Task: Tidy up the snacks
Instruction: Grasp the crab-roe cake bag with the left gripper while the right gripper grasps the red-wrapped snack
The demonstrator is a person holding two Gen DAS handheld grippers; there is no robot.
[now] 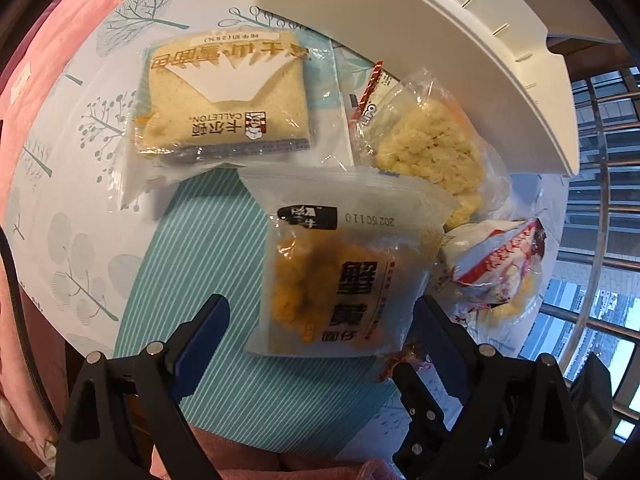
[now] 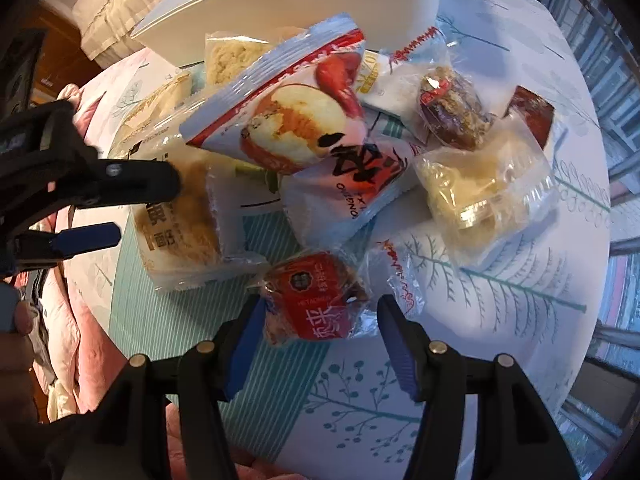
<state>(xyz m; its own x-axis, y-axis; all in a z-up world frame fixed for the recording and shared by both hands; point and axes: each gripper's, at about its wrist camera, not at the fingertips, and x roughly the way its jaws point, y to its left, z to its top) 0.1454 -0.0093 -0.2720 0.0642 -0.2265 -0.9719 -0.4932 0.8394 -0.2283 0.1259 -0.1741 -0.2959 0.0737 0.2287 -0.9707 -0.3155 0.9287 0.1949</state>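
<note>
Crinkly film slips, so bring your wide-open left gripper (image 1: 320,320) down square over the egg-yolk pastry pack (image 1: 340,276) near the table's (image 1: 80,208) edge, while your released right gripper (image 2: 320,328) straddles the red walnut-date pack (image 2: 316,300) (pads not yet pressing).

On the tabletop (image 1: 72,184) the snacks lie in a loose heap before a white bin (image 1: 440,40) that stands at the far side. In the left wrist view a bread packet (image 1: 224,108) lies far left, a crumbly snack bag (image 1: 432,148) to its right just beside the bin, and an egg-yolk pastry packet (image 1: 340,276) nearer, partly between the fingers of the left hand-held gripper (image 1: 322,320). In the right wrist view an apple-print packet (image 2: 288,116) rests tilted on top of the heap, a clear pastry packet (image 2: 484,196) lies to the right, and a small red-label snack (image 2: 316,300) lies nearest, between the fingers of the right hand-held gripper (image 2: 320,320).
</note>
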